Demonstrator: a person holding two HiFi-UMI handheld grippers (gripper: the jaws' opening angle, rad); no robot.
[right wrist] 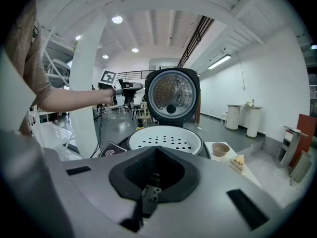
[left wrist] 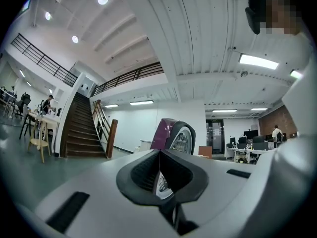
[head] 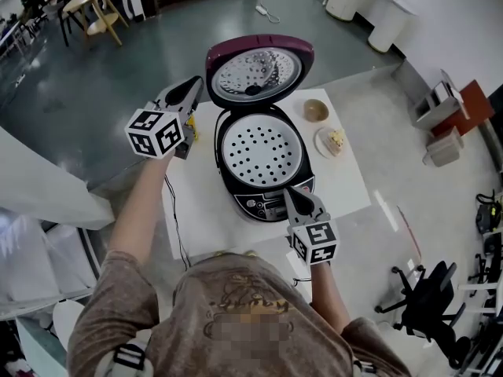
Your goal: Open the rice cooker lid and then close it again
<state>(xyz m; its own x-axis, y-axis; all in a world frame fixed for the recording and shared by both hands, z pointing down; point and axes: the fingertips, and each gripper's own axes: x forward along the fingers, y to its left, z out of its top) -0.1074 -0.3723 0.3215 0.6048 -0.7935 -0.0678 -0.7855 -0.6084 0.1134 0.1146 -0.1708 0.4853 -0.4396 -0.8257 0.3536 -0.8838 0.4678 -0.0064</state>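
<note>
The rice cooker [head: 263, 171] is seen at the centre of the head view on a white surface [head: 346, 187]. Its maroon lid [head: 258, 71] is stood fully upright at upper centre, and the perforated steamer tray [head: 261, 154] is exposed. The opening half is judged done, and closing is the step in hand.

The left hand-held gripper [head: 195, 86] is clenched on nothing, just left of the lid's edge (contact cannot be confirmed). The right hand-held gripper [head: 291, 195] is likewise clenched and empty, at lower centre by the control panel [head: 271, 204].

Next, the lid's upper rim probably needs to be caught from behind and pressed forward and down until it latches.
</note>
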